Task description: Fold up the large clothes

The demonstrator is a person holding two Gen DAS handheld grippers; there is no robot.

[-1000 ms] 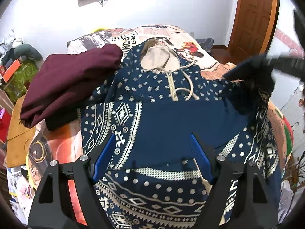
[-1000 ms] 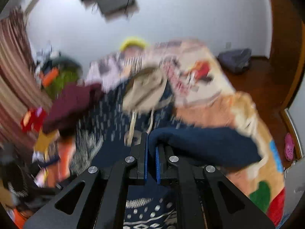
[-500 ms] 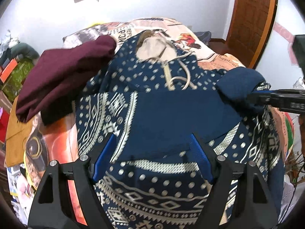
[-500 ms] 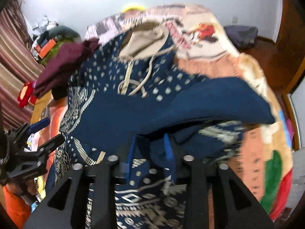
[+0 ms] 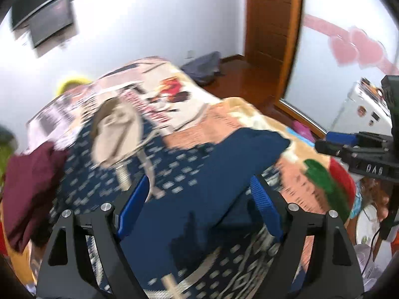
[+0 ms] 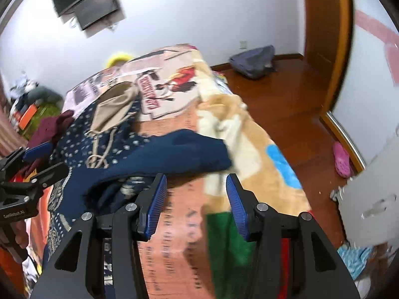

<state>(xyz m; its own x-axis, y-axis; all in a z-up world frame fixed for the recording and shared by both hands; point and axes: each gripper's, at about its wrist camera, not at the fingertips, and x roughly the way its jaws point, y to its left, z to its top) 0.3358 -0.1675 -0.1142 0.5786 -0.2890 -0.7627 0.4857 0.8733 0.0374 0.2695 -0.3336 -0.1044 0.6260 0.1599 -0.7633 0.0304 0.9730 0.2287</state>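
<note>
A navy patterned hoodie (image 5: 179,194) with a beige-lined hood (image 5: 117,134) lies on the bed. Its plain navy sleeve (image 5: 249,149) is folded across the body, and it also shows in the right wrist view (image 6: 174,154). My left gripper (image 5: 199,204) is open and empty just above the sleeve. My right gripper (image 6: 195,196) is open and empty over the bedspread, to the right of the hoodie (image 6: 104,169). It also shows in the left wrist view (image 5: 349,144) at the right edge. The left gripper shows in the right wrist view (image 6: 37,162) at the left edge.
A maroon garment (image 5: 32,186) lies left of the hoodie. The colourful bedspread (image 6: 261,154) covers the bed. A grey bag (image 6: 254,59) lies on the wooden floor by the door (image 5: 271,20). A pink slipper (image 6: 341,159) and a white cabinet (image 6: 374,186) are at the right.
My right gripper has let go of the navy sleeve, opened wide and pulled back to the right. The sleeve now rests across the hoodie. The left view has swung right.
</note>
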